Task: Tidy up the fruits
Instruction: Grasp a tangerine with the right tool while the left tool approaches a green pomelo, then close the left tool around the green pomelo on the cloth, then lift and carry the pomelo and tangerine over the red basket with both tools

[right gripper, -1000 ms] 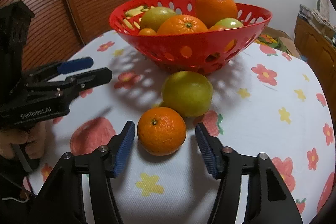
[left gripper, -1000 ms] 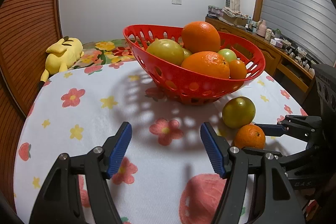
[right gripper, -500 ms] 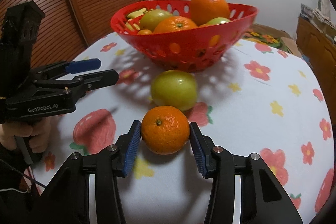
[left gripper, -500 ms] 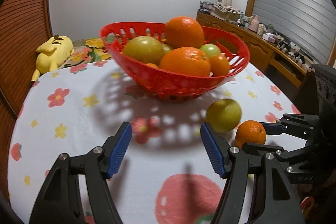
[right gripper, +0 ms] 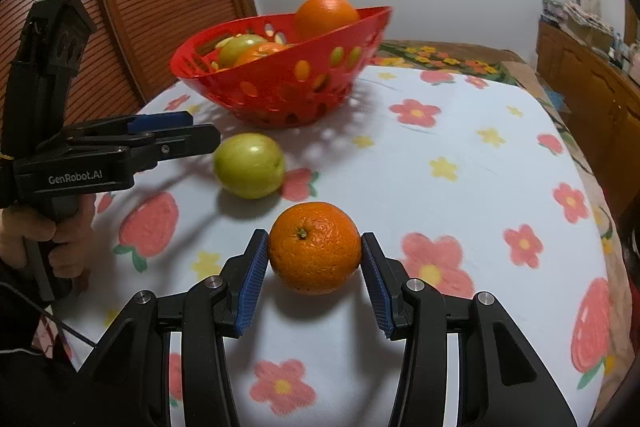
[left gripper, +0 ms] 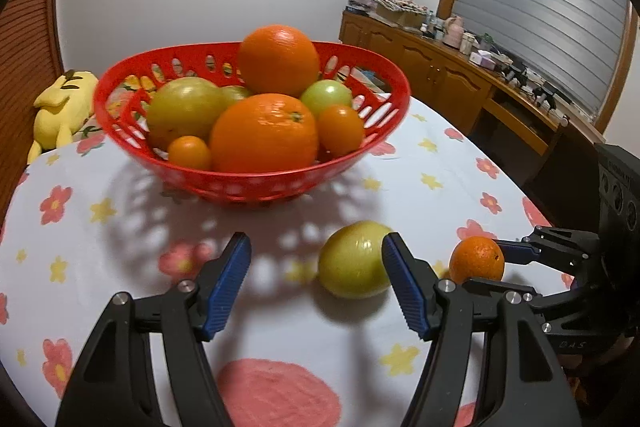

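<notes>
We see a round table [right gripper: 460, 187] under a white cloth printed with flowers and strawberries. On it stands a red basket [left gripper: 248, 183] with slotted walls, filled with oranges and green fruit; one big orange [left gripper: 278, 61] sits on top of the heap. A yellow plush toy [left gripper: 60, 107] lies beyond the table's far edge.

Our left gripper [left gripper: 316, 283] is spread wide with nothing between its blue pads. The green fruit [right gripper: 249, 165] lies on the cloth in front of the basket, just ahead of the left gripper's right finger.

Our right gripper [right gripper: 315, 271] is clenched on the small orange [right gripper: 315, 247], with a blue pad pressed to each side. That orange is near the green fruit but apart from it, and a shadow shows beneath it.
</notes>
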### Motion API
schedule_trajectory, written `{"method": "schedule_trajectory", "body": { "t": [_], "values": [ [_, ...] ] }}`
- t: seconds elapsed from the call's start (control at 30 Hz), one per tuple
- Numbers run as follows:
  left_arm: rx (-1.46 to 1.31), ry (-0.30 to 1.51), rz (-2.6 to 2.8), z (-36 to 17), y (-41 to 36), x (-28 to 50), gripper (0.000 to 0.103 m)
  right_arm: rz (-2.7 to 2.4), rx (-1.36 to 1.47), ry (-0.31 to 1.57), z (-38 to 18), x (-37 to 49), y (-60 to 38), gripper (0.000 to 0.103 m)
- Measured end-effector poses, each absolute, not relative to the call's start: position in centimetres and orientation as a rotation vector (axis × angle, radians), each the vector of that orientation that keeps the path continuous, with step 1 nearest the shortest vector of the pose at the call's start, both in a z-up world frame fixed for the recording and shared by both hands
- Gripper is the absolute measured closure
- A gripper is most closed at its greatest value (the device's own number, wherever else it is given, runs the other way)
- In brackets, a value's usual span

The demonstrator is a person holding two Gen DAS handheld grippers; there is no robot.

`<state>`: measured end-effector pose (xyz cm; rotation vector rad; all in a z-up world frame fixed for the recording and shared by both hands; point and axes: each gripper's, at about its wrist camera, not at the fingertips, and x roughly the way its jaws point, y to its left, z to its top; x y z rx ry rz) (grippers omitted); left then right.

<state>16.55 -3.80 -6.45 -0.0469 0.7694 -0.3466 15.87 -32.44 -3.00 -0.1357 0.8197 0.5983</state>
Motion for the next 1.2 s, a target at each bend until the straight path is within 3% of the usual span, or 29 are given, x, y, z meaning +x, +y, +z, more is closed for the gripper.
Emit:
{"method": "schedule_trajectory", "body": {
  "t": [0.7,0.87,1.2],
  "values": [
    [-0.053,0.853,-0.474,-8.4,-6.9,16.3,0.035,0.575,-0.100,0.808,-2.9,15.2,-34.9,0.056],
    [-0.056,0.879,-0.509,-9.1,-7.3,16.3,0.054,0.574,-0.097,0.804,-3.0,15.1,-35.0,0.056],
    [0.005,0.862,-0.462,-8.9,-7.4,15.4,0.055,0.580,-0.103,0.808,-3.1,15.1,-34.9,0.056]
  ]
}}
